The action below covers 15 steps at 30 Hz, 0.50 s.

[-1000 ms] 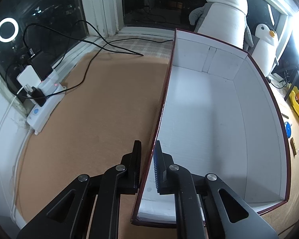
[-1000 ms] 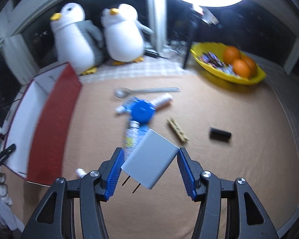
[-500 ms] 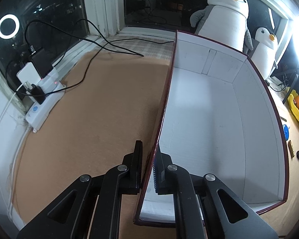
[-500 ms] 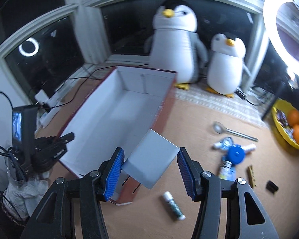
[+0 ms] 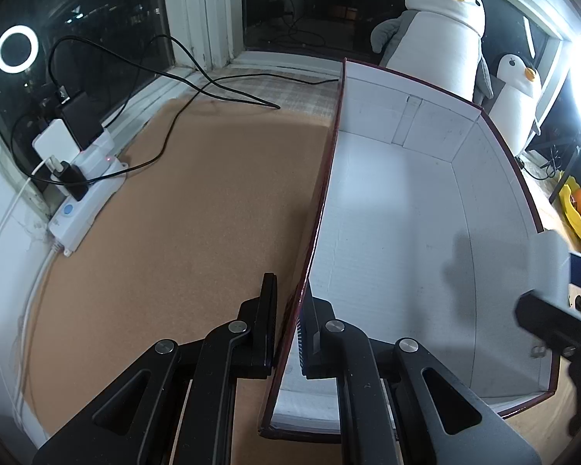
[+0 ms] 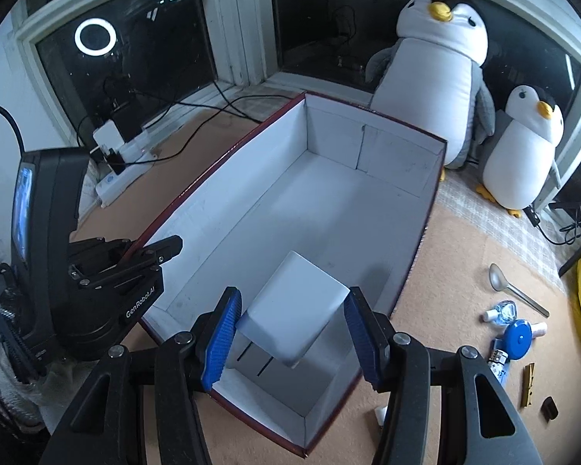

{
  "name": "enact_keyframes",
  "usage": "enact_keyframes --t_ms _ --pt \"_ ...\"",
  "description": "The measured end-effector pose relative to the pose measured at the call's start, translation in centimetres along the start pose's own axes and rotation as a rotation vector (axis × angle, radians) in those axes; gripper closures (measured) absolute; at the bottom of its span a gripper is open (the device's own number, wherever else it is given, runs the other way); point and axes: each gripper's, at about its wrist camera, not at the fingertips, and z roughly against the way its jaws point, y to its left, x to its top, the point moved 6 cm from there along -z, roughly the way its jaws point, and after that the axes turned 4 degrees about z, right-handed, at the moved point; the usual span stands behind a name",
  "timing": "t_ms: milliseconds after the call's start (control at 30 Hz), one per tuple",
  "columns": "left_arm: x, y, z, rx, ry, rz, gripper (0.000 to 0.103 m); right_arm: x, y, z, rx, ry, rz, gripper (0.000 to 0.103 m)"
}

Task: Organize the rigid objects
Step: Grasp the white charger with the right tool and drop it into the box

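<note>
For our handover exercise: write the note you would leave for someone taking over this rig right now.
Left gripper: shut on the near end of the box's left wall, steadying it.
Right gripper: shut on a white plug-in charger, prongs facing the camera, held above the box's near end.
Box: red outside, white inside, nothing lying in it.
Done: charger picked up and brought over the box.
Left: release it inside, then fetch the items on the mat right of the box: spoon, blue round piece, wooden clothespin, small black block.
</note>
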Motion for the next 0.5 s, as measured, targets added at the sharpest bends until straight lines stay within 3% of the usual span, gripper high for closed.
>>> enact_keyframes --t_ms 500 --pt "-0.1 -0.2 -0.1 0.024 0.021 -0.015 0.095 -0.5 0.1 -1.8 0.041 0.039 0.003 0.049"
